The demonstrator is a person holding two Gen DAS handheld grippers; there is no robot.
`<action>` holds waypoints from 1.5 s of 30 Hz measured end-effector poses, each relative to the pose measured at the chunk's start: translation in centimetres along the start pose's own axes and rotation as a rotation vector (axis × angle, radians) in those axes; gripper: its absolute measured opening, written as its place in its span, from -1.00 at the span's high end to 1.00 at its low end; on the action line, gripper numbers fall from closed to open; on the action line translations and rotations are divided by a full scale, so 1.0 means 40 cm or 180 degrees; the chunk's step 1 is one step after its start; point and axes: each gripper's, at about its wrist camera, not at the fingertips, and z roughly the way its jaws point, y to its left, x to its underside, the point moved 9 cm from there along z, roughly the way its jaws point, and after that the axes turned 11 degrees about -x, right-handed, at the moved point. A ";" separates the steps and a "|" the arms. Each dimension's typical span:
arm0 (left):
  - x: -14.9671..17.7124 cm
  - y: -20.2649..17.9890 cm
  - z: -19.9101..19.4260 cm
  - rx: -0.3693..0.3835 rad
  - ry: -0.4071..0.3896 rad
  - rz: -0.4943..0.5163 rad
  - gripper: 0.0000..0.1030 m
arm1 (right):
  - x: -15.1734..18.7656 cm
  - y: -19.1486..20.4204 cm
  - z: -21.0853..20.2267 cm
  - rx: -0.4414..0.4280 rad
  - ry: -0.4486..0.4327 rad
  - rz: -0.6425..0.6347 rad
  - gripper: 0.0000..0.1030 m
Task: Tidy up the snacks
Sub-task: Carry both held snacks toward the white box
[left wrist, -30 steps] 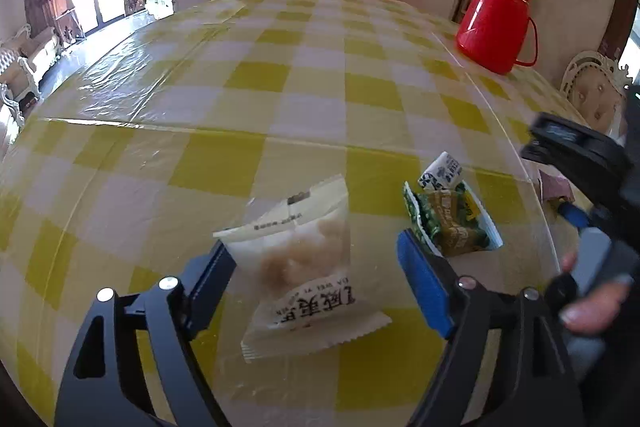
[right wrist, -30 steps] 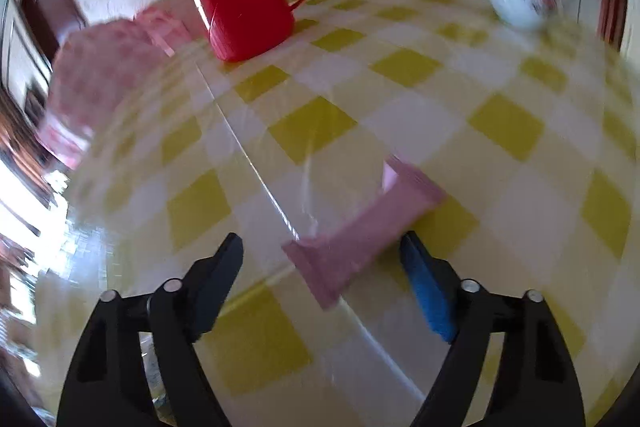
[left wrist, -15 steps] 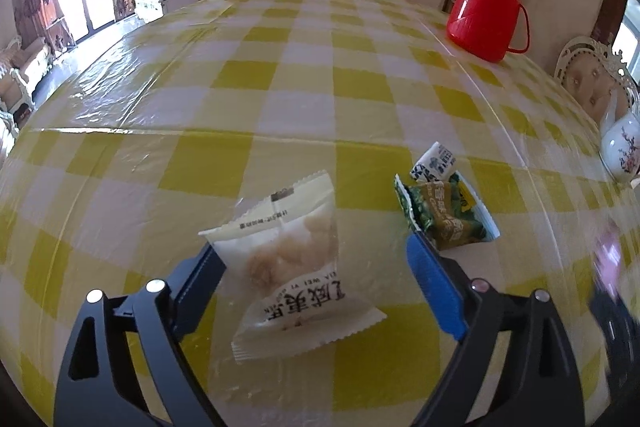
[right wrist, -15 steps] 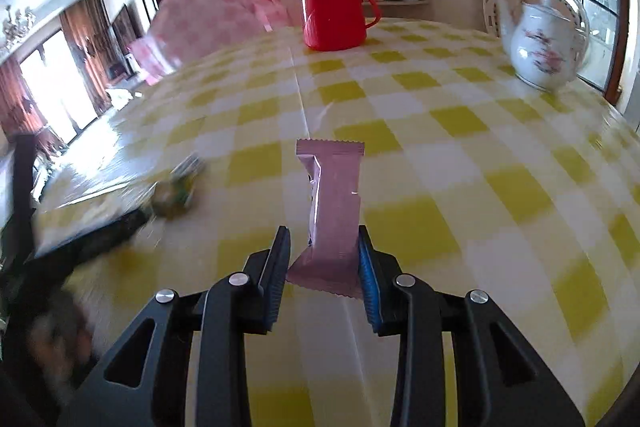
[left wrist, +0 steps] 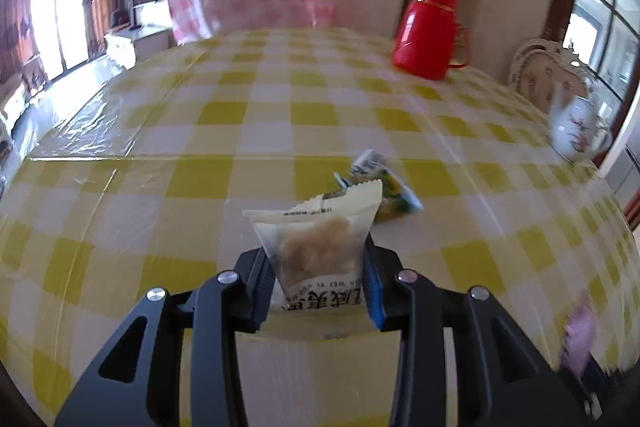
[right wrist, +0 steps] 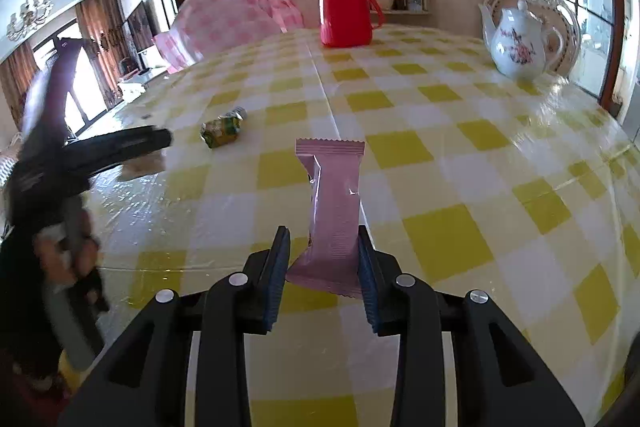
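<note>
A translucent white snack packet [left wrist: 320, 251] is pinched by the left gripper [left wrist: 318, 281], whose jaws have just been closing; a pink foil wrapper [right wrist: 334, 211] is pinched by the right gripper [right wrist: 324, 275], near a green packet [right wrist: 222, 131].

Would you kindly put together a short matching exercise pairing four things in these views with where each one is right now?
Things:
1. white snack packet
2. pink wrapper
3. green snack packet
4. red flask

Places:
A. standing at the far edge of the table
B. clamped in the right gripper
C. lying loose on the checked cloth
D. clamped in the left gripper

Pairs: 1-D, 2-B, 3-C, 4-A
</note>
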 end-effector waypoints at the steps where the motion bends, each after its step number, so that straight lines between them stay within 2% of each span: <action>1: 0.007 -0.004 -0.011 0.0053 0.0002 -0.0008 0.27 | 0.000 -0.006 0.001 -0.0009 0.0011 0.0042 0.36; 5: 0.043 -0.019 -0.063 0.0329 0.0027 -0.0089 0.27 | -0.006 -0.019 -0.005 0.0022 -0.0035 0.0086 0.36; 8: 0.065 -0.028 -0.086 0.0291 -0.0039 -0.0033 0.27 | 0.001 -0.022 0.005 0.0010 0.0002 0.0105 0.36; 13: 0.120 -0.021 -0.141 0.0374 -0.0040 -0.0133 0.27 | -0.002 -0.023 -0.001 -0.0047 -0.0032 0.0150 0.36; 17: 0.153 -0.007 -0.199 0.0317 -0.0150 -0.0126 0.27 | -0.004 0.009 -0.024 -0.0166 -0.0087 0.0111 0.36; 20: 0.174 0.010 -0.237 0.0332 -0.0187 -0.0177 0.27 | 0.019 0.029 -0.048 -0.0252 -0.0085 0.0146 0.36; 22: 0.195 0.021 -0.270 0.0262 -0.0265 -0.0128 0.27 | 0.035 0.040 -0.067 -0.0288 -0.0093 0.0168 0.36; 26: 0.237 0.032 -0.309 0.0305 -0.0234 -0.0131 0.27 | 0.062 0.069 -0.111 -0.0429 -0.0155 0.0201 0.35; 30: 0.264 0.047 -0.365 0.0235 -0.0330 -0.0009 0.26 | 0.089 0.095 -0.147 -0.0559 -0.0175 0.0258 0.35; 36: 0.305 0.095 -0.418 0.0193 -0.0332 0.0059 0.26 | 0.153 0.149 -0.186 -0.0789 -0.0129 0.0291 0.35; 45: 0.331 0.166 -0.481 0.0136 -0.0406 0.0089 0.26 | 0.201 0.230 -0.211 -0.0911 -0.0066 0.0167 0.35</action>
